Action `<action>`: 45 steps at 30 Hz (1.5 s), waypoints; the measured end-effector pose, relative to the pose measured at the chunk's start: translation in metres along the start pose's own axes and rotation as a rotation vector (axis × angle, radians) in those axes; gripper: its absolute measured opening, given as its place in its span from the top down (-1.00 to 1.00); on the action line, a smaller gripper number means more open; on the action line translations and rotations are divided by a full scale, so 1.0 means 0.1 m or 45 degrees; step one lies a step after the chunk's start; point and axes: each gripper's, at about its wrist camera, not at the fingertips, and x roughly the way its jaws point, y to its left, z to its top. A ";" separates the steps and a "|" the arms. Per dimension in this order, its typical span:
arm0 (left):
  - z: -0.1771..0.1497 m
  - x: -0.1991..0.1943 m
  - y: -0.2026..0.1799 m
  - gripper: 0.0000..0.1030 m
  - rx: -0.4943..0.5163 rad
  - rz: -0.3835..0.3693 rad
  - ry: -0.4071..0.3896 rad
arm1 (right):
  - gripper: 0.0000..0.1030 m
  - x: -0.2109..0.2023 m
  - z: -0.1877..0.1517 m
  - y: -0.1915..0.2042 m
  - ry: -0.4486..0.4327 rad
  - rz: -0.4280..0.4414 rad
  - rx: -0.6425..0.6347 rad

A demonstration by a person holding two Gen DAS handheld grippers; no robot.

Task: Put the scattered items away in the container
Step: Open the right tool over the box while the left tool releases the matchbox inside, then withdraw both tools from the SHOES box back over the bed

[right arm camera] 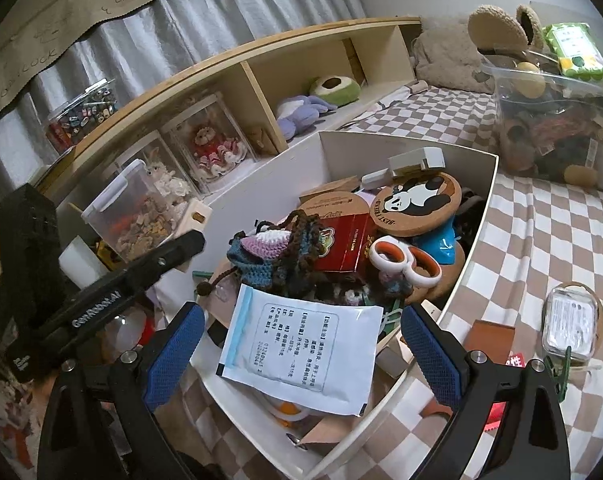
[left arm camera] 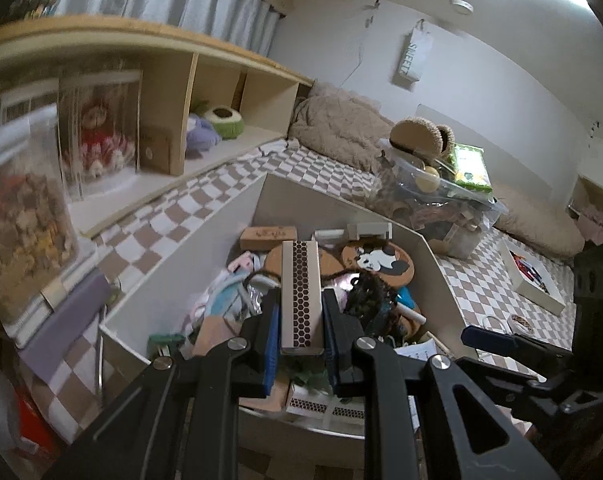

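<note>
The white container stands on the checked bedspread, full of small items; it also shows in the right wrist view. My left gripper is shut on a matchbox with a honeycomb striking strip and holds it above the container's contents. My right gripper is open over the container's near edge. A white sachet with printed text lies between its jaws on the pile, not gripped. A panda cork coaster, white-orange scissors and a crocheted pouch lie inside.
On the bedspread right of the container lie a clear plastic box, a brown card and a green clip. A clear bin of items stands behind. A wooden shelf with toys runs along the left.
</note>
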 end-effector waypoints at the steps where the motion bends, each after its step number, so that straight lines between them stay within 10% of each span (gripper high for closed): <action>1: 0.00 0.01 0.01 0.62 -0.007 0.000 0.004 | -0.92 0.00 0.00 0.00 0.000 0.000 0.001; 3: 0.00 0.04 0.02 0.53 -0.027 0.019 0.014 | -0.92 0.00 0.00 0.00 0.000 0.002 0.001; 5: 0.00 0.04 0.03 -0.35 -0.036 0.059 0.008 | -0.92 0.00 0.00 0.00 -0.002 0.000 0.005; 6: 0.00 0.02 0.02 -0.43 -0.030 0.075 -0.009 | -0.92 0.00 0.00 0.00 -0.003 0.001 0.007; 40: 0.02 -0.02 -0.06 -0.46 0.028 0.097 -0.033 | -1.00 -0.21 0.04 0.00 -0.098 -0.051 -0.042; 45: 0.03 -0.05 -0.12 -0.96 0.052 0.109 -0.057 | -1.00 -0.29 0.03 -0.03 -0.113 -0.120 -0.070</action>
